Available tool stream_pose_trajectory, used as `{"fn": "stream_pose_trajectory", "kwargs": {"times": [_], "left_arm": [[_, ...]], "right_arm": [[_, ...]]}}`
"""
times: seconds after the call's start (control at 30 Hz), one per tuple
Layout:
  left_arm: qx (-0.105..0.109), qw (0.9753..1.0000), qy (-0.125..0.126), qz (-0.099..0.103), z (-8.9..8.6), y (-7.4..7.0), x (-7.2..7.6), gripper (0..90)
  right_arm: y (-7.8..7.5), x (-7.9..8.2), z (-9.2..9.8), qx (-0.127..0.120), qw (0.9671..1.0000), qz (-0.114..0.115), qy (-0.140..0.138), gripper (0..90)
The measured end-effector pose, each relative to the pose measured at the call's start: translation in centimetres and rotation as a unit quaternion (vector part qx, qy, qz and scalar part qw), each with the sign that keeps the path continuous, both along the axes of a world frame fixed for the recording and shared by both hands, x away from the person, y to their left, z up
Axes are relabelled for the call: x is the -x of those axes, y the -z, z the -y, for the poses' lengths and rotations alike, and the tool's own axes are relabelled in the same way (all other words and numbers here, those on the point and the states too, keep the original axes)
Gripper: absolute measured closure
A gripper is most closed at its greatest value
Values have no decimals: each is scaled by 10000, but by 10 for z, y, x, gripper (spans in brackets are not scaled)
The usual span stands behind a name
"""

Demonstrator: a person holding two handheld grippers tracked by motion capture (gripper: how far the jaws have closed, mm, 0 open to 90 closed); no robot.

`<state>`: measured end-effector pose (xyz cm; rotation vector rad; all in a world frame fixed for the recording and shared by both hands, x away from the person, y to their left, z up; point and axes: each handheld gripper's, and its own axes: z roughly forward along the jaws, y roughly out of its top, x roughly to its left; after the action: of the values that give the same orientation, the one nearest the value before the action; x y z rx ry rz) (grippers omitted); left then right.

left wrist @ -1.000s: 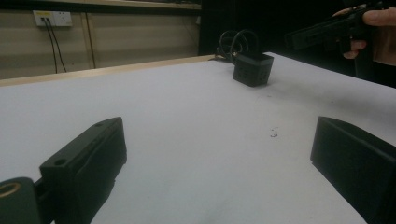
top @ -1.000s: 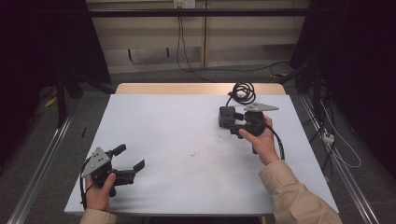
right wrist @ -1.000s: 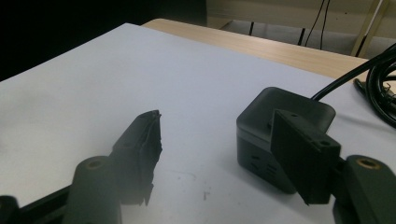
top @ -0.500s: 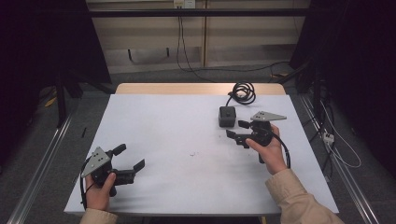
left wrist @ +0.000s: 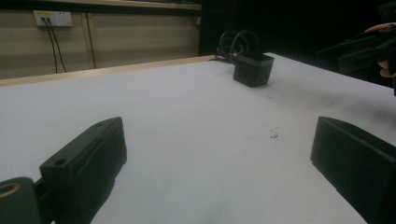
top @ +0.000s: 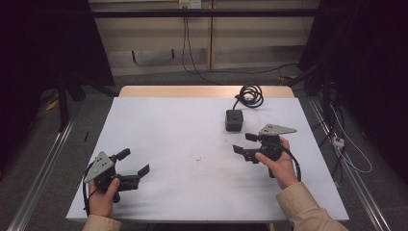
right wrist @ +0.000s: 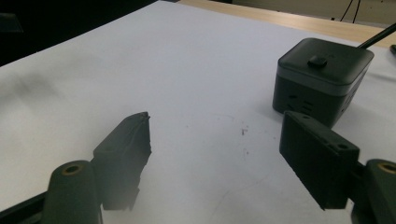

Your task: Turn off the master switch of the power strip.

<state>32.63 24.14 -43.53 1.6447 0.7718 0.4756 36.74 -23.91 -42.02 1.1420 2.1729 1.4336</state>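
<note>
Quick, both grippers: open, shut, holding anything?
Left gripper: open, empty.
Right gripper: open, empty, near the black cube.

Black two-jaw left gripper (top: 129,166) and right gripper (top: 245,143), each topped by a grey three-cornered plate. Black cables trailing; beige sleeves.

Dim room, beige panelled wall (top: 159,43) behind white table (top: 168,125), grey floor (top: 43,144), wall socket (left wrist: 52,18), black curtains (top: 365,57) flanking.
</note>
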Motion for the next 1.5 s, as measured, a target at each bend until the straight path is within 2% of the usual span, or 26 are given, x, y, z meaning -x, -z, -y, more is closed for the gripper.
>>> {"fn": "stream_pose_trajectory", "kwargs": {"times": [1.17, 1.5], "left_arm": [[-15, 10000, -10, -17, 1, 0, 0, 33], [-66, 10000, -27, -46, 1, 0, -1, 33]], "right_arm": [[28, 53, 26, 238, 9997, -96, -50, 185], [33, 62, 33, 173, 9998, -103, 30, 172]]}}
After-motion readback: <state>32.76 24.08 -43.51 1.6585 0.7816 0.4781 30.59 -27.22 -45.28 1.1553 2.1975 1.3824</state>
